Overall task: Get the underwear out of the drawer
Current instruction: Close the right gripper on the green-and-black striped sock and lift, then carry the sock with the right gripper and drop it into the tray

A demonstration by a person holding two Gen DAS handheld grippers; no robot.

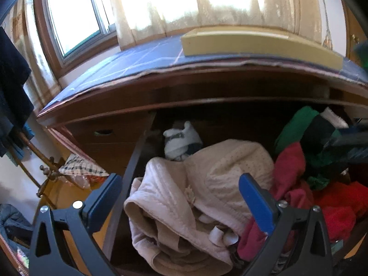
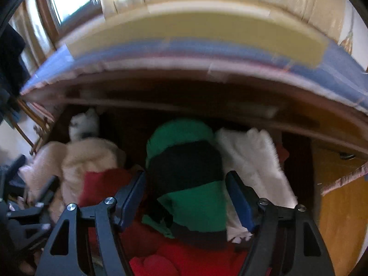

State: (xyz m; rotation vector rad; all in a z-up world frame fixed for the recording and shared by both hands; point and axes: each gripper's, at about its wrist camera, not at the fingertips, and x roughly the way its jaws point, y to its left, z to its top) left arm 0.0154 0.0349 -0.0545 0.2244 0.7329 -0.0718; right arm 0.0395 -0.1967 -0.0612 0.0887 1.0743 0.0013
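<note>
Two hand-held grippers over drawer [image 1: 128,172]: right hand-held gripper [image 2: 185,197] half-wide astride green-black underwear [image 2: 186,172], left hand-held gripper [image 1: 180,197] wide, empty; pinch deep, lift straight.

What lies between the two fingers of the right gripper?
In the right wrist view, a green and black striped garment lies between the fingers of the right gripper, on red clothes in the drawer; contact is unclear.

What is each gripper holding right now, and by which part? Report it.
Nothing is held. The right gripper straddles the green-and-black striped garment in the drawer, pads apparently not yet pressing. The left gripper hangs open over the cream garment.
</note>
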